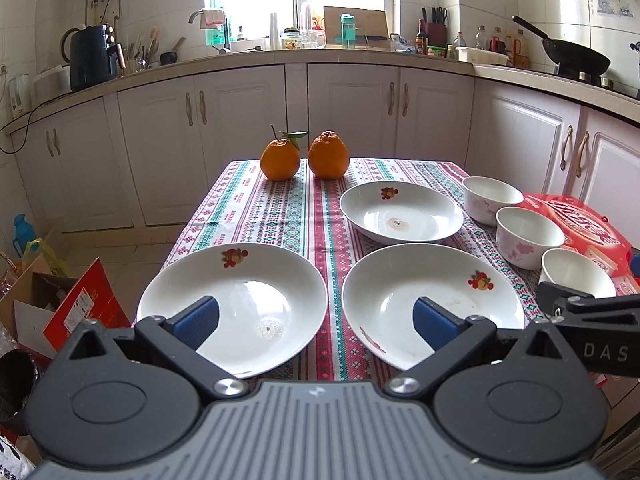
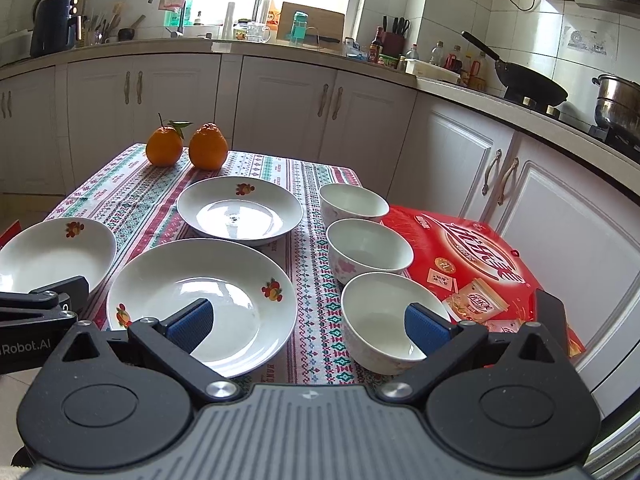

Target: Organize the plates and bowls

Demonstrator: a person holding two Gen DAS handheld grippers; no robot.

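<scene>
A: Nearest the lens, low in the left wrist view, the left gripper has its jaws wide apart and empty, hanging over the gap between 2 plates: the left plate at lower left and the near right plate at lower centre.

B: And further right?

A: A third plate sits mid-frame, then 3 bowls in a row toward the right edge, the nearest bowl under the right gripper, whose jaws are also apart and empty.

B: Risks?

A: Glazed rims look slippery; a shallow pinch could let a plate tip. The bowls touch a red box, so a nudge could knock them.
</scene>
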